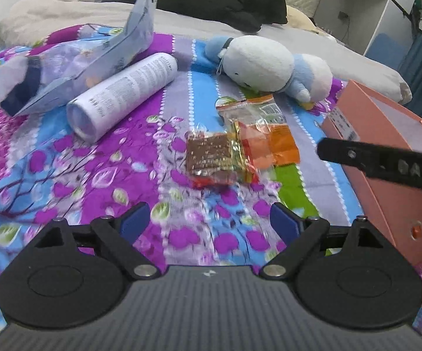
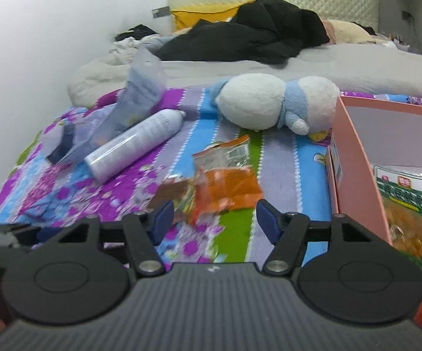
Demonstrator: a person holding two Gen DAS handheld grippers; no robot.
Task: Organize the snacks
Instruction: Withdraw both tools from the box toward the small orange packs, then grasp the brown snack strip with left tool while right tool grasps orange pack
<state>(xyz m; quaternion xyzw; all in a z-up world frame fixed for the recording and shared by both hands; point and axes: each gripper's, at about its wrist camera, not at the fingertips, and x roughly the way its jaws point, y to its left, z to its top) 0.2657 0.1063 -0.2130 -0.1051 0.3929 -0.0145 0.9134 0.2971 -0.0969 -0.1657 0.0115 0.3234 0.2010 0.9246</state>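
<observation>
Nearest, the left gripper (image 1: 206,222) and right gripper (image 2: 214,216) both gape empty above the floral blanket (image 1: 64,175). Three snack packets (image 1: 240,143) remain mid-blanket; several already lie in the pink box (image 2: 354,175) at its right edge.

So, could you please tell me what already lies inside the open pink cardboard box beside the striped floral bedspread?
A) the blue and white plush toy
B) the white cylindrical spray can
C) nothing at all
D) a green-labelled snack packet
D: the right wrist view shows a green-labelled snack packet lying inside the pink cardboard box.
</observation>
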